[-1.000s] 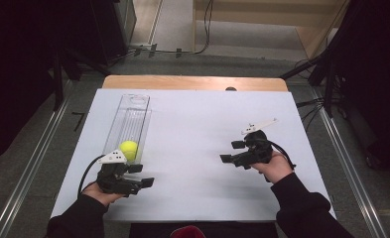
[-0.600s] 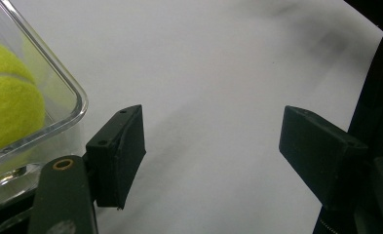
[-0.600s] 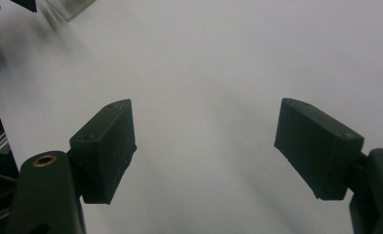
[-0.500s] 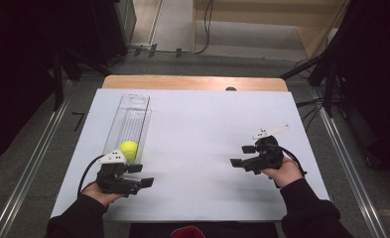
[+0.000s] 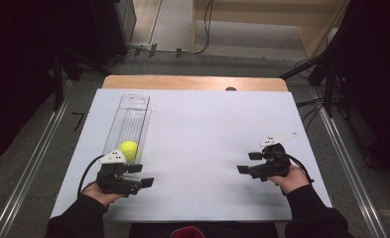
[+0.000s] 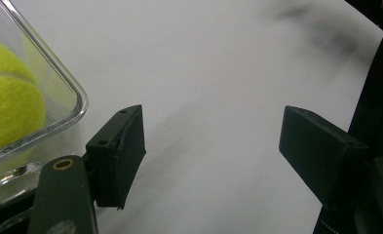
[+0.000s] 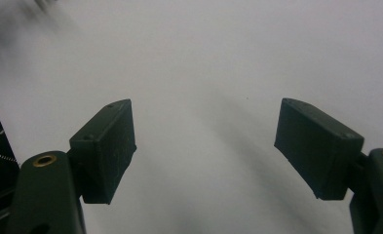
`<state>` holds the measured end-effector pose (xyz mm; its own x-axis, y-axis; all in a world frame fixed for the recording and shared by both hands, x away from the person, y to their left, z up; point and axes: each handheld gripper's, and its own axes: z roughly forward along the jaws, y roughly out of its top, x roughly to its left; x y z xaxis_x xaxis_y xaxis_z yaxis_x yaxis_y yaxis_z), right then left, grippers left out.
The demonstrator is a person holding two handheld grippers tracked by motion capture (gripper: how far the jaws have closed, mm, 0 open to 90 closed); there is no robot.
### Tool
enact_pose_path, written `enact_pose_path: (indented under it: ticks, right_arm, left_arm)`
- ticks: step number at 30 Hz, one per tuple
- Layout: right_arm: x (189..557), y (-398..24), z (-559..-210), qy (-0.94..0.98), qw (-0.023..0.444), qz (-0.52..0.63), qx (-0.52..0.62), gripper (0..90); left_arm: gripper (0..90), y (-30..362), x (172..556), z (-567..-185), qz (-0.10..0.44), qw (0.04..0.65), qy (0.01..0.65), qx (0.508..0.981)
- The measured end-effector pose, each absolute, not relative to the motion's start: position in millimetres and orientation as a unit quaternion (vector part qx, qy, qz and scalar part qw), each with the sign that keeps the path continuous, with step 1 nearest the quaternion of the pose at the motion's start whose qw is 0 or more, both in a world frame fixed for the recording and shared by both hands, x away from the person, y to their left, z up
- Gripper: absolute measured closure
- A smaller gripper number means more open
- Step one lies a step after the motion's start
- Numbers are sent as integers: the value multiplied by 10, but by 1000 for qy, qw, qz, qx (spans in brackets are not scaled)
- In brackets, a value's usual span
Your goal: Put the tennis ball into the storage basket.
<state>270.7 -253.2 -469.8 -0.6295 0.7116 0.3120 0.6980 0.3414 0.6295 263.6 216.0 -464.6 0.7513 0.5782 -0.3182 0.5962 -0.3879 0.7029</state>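
Note:
A yellow tennis ball [image 5: 129,148] lies at the near end of a long clear plastic container [image 5: 130,116] on the left of the white table top [image 5: 207,124]. My left gripper [image 5: 142,175] rests just in front of that end, open, its jaws pointing right with nothing between them. In the left gripper view the ball [image 6: 9,92] sits behind the container's clear corner [image 6: 72,92], left of my left gripper [image 6: 211,131]. My right gripper [image 5: 248,162] hovers near the table's right side, open and empty, jaws pointing left. The right gripper view has my right gripper [image 7: 203,126] over bare white surface.
A wooden strip [image 5: 192,82] borders the table's far edge, with a small dark object [image 5: 230,89] on it. Metal rails [image 5: 29,168] run along the floor on both sides. Cables [image 5: 311,104] trail off the right.
My right hand has moved right and toward the near edge, sinking a little. The left hand, ball and container have stayed where they were.

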Motion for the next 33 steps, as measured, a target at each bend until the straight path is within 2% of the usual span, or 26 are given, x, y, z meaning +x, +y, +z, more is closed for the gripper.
enact_pose_path:
  ticks: [16, 33]
  right_arm:
    - [2578, -2722, -4780, 813, 9, 377, 444, 206]
    - [2556, -2741, -4818, 816, 7, 370, 443, 206]
  left_arm:
    - [253, 2157, 2635, -4650, -10, 426, 353, 833]
    - [253, 2157, 2634, -4647, -10, 425, 352, 834]
